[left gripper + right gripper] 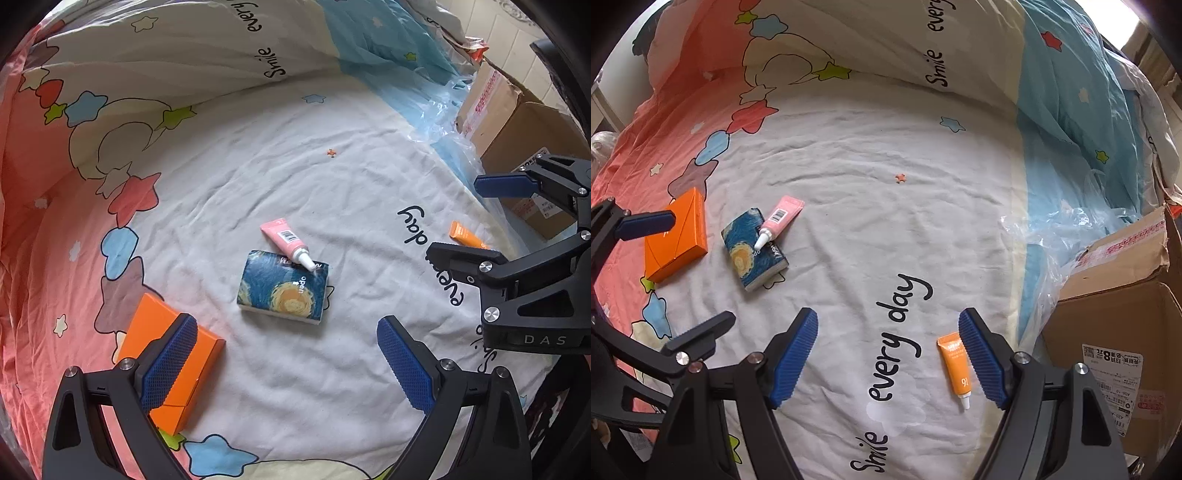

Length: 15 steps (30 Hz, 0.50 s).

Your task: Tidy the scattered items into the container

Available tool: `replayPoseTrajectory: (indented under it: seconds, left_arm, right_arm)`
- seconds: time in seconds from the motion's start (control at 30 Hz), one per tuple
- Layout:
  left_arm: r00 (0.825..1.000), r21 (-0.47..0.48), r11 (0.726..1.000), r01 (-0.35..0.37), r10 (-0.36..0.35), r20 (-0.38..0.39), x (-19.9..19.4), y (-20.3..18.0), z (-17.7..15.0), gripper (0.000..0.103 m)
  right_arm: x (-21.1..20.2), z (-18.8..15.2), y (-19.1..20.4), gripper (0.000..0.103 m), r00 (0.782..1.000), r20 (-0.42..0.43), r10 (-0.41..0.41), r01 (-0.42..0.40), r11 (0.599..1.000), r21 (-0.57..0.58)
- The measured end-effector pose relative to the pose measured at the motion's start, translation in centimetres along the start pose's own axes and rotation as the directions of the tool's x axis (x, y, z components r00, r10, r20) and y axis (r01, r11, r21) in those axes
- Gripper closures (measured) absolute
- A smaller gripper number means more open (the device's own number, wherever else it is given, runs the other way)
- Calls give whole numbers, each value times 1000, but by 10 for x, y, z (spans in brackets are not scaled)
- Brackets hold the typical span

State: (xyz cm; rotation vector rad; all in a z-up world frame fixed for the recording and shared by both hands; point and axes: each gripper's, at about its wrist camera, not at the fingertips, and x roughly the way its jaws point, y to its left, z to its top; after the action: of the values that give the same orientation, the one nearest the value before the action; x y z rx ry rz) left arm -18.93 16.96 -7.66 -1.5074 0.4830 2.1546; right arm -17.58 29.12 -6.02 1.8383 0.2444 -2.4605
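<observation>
A pink tube lies with its white cap on a blue starry tissue pack on the bed sheet; both also show in the right wrist view, the tube and the pack. An orange box lies under my left gripper's left finger, and shows in the right wrist view too. My left gripper is open and empty above the sheet. A small orange tube lies just inside my right gripper's right finger. My right gripper is open and empty. The cardboard box stands at the right.
A crinkled clear plastic bag lies against the cardboard box. A folded quilt rises behind the sheet. The right gripper reaches in from the right of the left wrist view, over the orange tube.
</observation>
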Motion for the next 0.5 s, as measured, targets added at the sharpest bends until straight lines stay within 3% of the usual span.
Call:
replayPoseTrajectory:
  seconds: [0.23,0.5]
  left_arm:
    - [1000,13,1000,-20,20,-23,23,-11,10,3]
    - [999,25,1000,-7,8,-41,43,-9,7,3]
  right_arm:
    - [4,12,-11,27,999,2,32,-32,999,12]
    - [28,33,10,27,997,-5,78,-78,997,-19]
